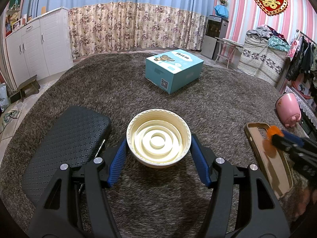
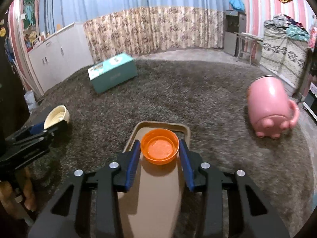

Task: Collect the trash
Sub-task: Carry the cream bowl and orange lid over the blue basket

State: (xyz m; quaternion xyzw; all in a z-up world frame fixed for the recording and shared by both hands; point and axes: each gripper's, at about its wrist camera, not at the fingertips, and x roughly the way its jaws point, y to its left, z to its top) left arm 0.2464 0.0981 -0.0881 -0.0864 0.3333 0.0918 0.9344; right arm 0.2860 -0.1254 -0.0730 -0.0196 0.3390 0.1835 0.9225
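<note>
- At the far left of the rug (image 1: 178, 208), my left tool (image 1: 158, 140) grips a cream lid (image 1: 158, 136), hollow side up. The blue pads press its rim on both sides, so the jaws stand fairly wide.
- Just left of that lid a black textured case (image 1: 67, 144) lies flat on the rug, near my left tool's arm.
- Far beyond, a teal box (image 1: 174, 69) sits on the rug, well apart from everything near me.
- To the right, a tan phone case (image 2: 158, 178) lies on the rug, hollow side up.
- Over its far end my right tool (image 2: 159, 150) has an orange cap (image 2: 159, 148) between the pads, open side up. The pads sit right at its sides, but I cannot tell whether they press it.
- Further right, a pink pig-shaped mug (image 2: 271, 111) rests on the rug, well apart from the phone case.
</note>
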